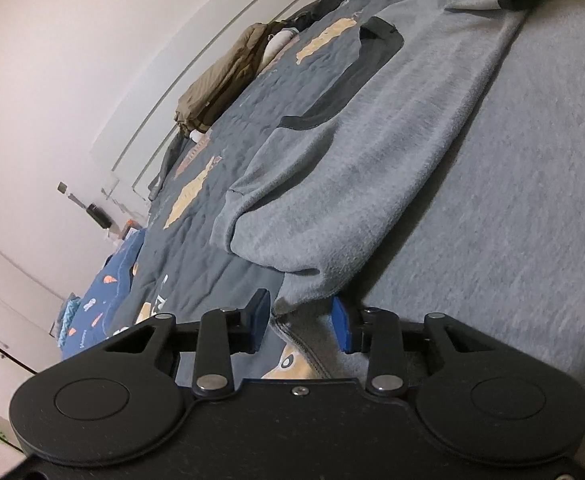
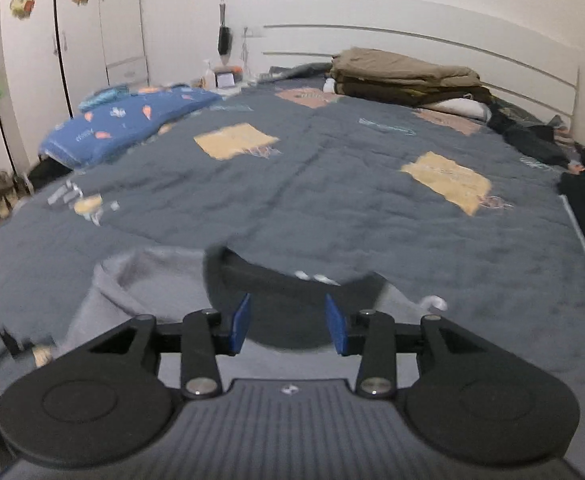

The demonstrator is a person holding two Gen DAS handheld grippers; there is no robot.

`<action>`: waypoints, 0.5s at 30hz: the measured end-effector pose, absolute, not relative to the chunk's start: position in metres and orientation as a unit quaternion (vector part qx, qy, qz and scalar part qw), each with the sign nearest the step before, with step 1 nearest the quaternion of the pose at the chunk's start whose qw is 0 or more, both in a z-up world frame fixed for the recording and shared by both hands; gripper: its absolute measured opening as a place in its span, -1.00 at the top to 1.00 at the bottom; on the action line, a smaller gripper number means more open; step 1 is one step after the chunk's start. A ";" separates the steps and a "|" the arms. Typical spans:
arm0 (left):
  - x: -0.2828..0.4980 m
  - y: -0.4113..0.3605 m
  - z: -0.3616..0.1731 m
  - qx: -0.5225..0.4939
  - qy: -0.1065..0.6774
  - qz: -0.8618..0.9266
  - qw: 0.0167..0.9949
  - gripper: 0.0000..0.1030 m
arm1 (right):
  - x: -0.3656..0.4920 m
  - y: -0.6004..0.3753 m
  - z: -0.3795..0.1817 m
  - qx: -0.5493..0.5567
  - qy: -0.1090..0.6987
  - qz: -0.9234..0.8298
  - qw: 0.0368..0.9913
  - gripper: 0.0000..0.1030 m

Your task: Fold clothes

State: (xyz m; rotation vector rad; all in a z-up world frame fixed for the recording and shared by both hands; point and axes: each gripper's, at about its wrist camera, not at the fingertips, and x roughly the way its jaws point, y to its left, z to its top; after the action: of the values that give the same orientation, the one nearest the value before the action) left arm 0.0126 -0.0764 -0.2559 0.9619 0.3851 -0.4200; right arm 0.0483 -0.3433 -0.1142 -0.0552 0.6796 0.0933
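Note:
A grey fleece sweater (image 1: 372,152) with a dark collar (image 1: 352,88) lies on the quilted bedspread (image 1: 212,248), one part folded over the rest. My left gripper (image 1: 301,320) sits at the near edge of that fold, and thick grey fabric fills the gap between its blue pads. In the right wrist view, my right gripper (image 2: 288,324) hovers above the sweater's dark collar (image 2: 292,292). Its jaws stand apart with nothing between them. Grey fleece (image 2: 140,280) spreads to the left below it.
A stack of folded olive clothes (image 2: 404,76) rests by the white headboard (image 2: 452,48). A blue patterned pillow (image 2: 132,124) lies at the bed's left side. Dark clothes (image 2: 540,140) are heaped at the right edge. A wardrobe (image 2: 92,32) stands left.

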 end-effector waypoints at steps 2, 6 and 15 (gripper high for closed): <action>0.012 -0.078 -0.256 0.458 0.183 -0.199 0.847 0.33 | 0.027 -0.344 -0.126 -0.071 0.341 0.044 0.936 0.21; 0.012 -0.080 -0.257 0.462 0.184 -0.197 0.845 0.33 | -0.004 -0.331 -0.162 -0.156 0.371 0.041 0.915 0.21; 0.013 -0.079 -0.256 0.455 0.190 -0.198 0.847 0.32 | -0.017 -0.331 -0.198 -0.213 0.389 0.044 0.895 0.21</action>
State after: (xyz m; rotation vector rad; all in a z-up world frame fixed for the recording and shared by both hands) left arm 0.0133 -0.0792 -0.2560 0.9592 0.4002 -0.4184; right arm -0.0175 -0.3313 -0.1980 -0.4413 0.8072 0.0903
